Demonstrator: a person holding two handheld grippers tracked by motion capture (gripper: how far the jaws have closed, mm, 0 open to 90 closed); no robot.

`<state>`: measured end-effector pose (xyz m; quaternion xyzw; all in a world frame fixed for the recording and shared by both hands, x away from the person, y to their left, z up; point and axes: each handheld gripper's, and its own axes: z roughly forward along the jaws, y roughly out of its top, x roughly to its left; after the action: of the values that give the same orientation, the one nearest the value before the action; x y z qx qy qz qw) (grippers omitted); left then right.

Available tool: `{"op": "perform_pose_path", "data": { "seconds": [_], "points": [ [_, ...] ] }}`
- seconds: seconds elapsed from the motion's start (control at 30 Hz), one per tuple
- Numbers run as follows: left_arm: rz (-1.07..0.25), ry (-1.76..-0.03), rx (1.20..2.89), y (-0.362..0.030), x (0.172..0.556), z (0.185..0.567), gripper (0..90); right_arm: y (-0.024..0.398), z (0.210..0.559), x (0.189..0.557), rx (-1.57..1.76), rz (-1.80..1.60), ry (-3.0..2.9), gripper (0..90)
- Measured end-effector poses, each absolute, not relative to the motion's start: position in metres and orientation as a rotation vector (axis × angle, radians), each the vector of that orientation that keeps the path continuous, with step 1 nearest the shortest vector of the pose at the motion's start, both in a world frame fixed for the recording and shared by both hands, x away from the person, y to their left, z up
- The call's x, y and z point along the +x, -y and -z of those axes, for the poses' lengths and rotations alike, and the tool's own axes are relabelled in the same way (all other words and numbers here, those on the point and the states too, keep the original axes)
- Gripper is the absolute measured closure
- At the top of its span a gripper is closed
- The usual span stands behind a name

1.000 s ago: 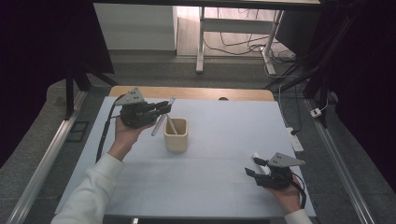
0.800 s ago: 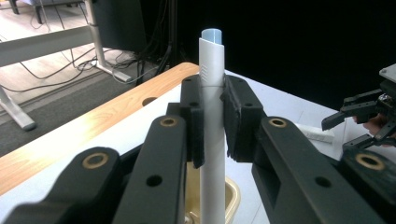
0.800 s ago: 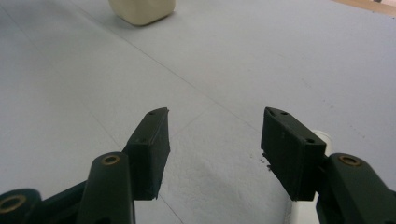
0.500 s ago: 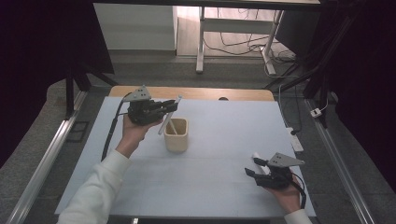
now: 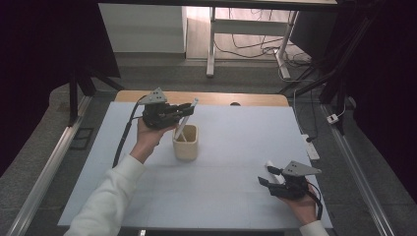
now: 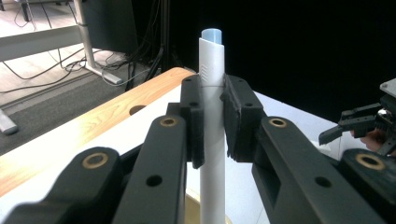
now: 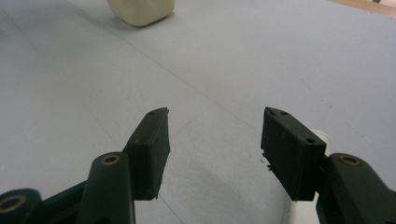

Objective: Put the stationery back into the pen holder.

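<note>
My left gripper point(image 5: 187, 109) is shut on a white marker point(image 5: 183, 124) with a pale blue tip, held tilted above the beige cup point(image 5: 186, 145). The marker's lower end reaches the cup's left rim; whether it is inside I cannot tell. In the left gripper view the marker point(image 6: 212, 93) stands upright, pinched between both pads of the left gripper point(image 6: 212, 122). My right gripper point(image 5: 268, 176) rests open near the table's front right. In the right gripper view, the right gripper point(image 7: 215, 149) has only bare mat between its jaws. A second white marker point(image 5: 270, 164) lies beside it.
A pale blue mat point(image 5: 231, 147) covers the table, and a wooden edge point(image 5: 216, 98) shows at the far side. The cup point(image 7: 140, 11) sits far ahead of the right gripper, and the white marker's end point(image 7: 323, 136) peeks out behind its right jaw.
The left gripper has carried the marker a little to the right, bringing its lower end to the cup. The right gripper has stayed in place.
</note>
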<state>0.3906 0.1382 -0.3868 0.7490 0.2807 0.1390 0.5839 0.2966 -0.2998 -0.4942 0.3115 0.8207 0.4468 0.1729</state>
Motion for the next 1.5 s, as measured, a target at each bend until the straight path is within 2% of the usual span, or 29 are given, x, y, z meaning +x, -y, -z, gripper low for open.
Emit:
{"op": "perform_pose_path", "data": {
  "seconds": [0.77, 0.87, 0.93, 1.07, 1.27, 1.5],
  "points": [
    [-0.334, -0.682, 1.753, -0.127, 0.406, 0.405, 76.1, 0.299, 0.494, 0.296, 0.881, -1.262, -2.333, 41.6],
    [-0.363, -0.685, 1.755, -0.129, 0.405, 0.41, 60.7, 0.298, 0.494, 0.295, 0.875, -1.274, -2.335, 41.6],
    [-0.354, -0.684, 1.756, -0.132, 0.404, 0.411, 59.7, 0.297, 0.494, 0.295, 0.87, -1.273, -2.337, 41.5],
    [-0.342, -0.69, 1.761, -0.137, 0.399, 0.412, 51.9, 0.297, 0.495, 0.295, 0.873, -1.271, -2.338, 41.5],
    [-0.308, -0.699, 1.787, -0.142, 0.392, 0.414, 47.5, 0.298, 0.495, 0.296, 0.877, -1.269, -2.335, 41.5],
    [-0.325, -0.724, 1.813, -0.15, 0.383, 0.418, 46.0, 0.299, 0.495, 0.296, 0.877, -1.26, -2.336, 41.5]
  ]
}}
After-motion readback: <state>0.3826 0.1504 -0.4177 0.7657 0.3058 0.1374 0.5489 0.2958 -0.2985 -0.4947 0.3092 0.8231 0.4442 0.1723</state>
